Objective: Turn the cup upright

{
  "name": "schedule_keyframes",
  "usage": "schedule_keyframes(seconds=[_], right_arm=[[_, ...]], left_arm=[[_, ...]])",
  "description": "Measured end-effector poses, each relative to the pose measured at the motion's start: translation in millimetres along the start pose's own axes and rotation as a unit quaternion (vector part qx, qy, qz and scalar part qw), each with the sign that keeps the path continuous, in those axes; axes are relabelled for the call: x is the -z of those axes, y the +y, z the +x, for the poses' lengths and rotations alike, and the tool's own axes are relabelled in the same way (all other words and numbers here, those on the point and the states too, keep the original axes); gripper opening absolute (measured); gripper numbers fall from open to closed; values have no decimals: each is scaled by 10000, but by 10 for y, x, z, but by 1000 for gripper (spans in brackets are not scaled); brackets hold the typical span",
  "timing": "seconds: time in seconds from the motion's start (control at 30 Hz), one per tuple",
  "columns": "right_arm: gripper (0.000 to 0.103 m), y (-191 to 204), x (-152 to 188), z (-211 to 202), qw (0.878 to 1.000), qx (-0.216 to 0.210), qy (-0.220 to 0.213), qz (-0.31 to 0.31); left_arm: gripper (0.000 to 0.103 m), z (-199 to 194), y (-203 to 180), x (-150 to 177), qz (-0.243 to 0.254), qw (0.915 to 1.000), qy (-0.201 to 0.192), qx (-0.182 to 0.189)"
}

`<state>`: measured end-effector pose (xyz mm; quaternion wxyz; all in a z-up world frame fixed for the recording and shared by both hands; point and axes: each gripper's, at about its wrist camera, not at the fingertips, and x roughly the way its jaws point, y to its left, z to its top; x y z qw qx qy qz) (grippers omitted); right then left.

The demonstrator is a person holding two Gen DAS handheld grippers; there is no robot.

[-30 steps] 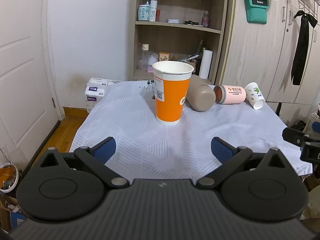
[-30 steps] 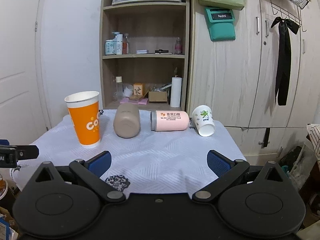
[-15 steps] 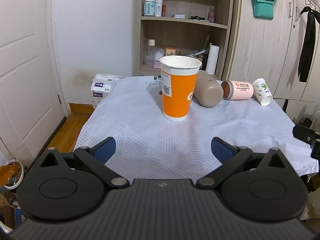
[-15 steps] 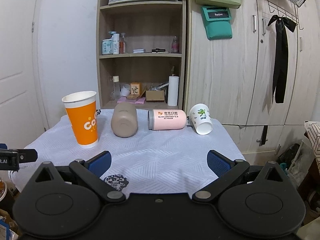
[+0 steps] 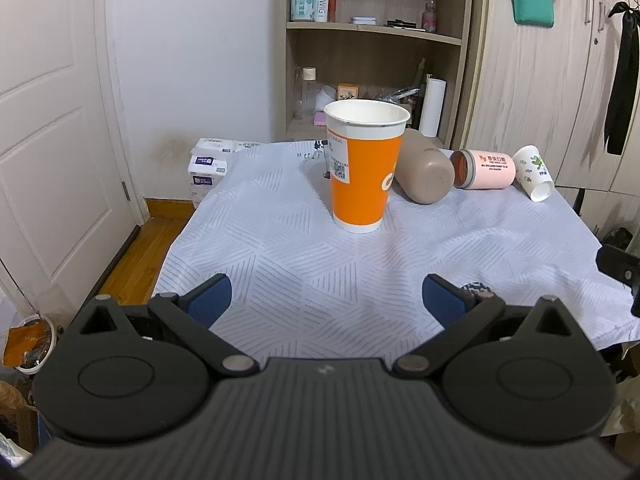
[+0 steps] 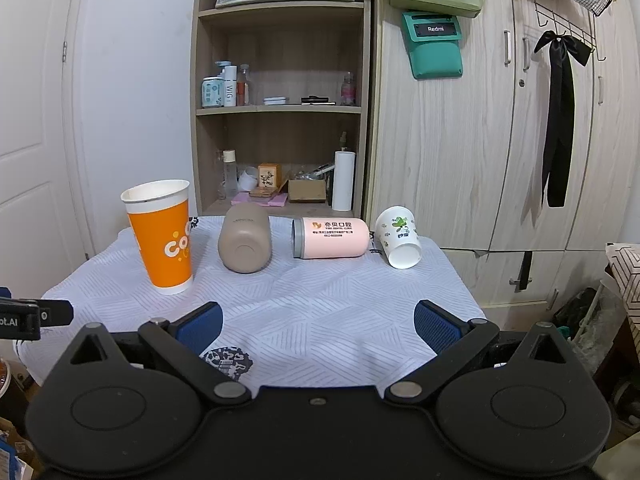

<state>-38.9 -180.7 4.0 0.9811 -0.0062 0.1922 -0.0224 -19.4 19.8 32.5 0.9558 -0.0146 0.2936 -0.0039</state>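
Note:
An orange paper cup (image 5: 363, 168) (image 6: 162, 236) stands upright on the white tablecloth (image 5: 320, 264) (image 6: 320, 304). A tan cup (image 5: 425, 172) (image 6: 245, 240), a pink cup (image 5: 484, 169) (image 6: 331, 237) and a small white paper cup (image 5: 534, 173) (image 6: 399, 237) lie on their sides in a row to its right. My left gripper (image 5: 326, 300) is open and empty, near the table's front edge, in front of the orange cup. My right gripper (image 6: 316, 326) is open and empty at the front edge, well short of the lying cups.
A wooden shelf unit (image 6: 280, 120) with bottles and boxes stands behind the table. Wardrobe doors (image 6: 500, 140) are at the right, a white door (image 5: 52, 120) at the left. Tissue packs (image 5: 208, 166) sit past the table's far left corner.
Both grippers have drawn back a little from the table; the cups look smaller and farther. Both stay open. No cup has moved.

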Motion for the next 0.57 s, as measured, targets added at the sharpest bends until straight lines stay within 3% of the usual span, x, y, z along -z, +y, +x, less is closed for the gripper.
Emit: schedule_keyframes(seconds=[0.57], right_arm=[[103,30,12,-13,10000,80,-14,-56]], left_arm=[[103,-49,49,-3,-116,9997,-195,-81]])
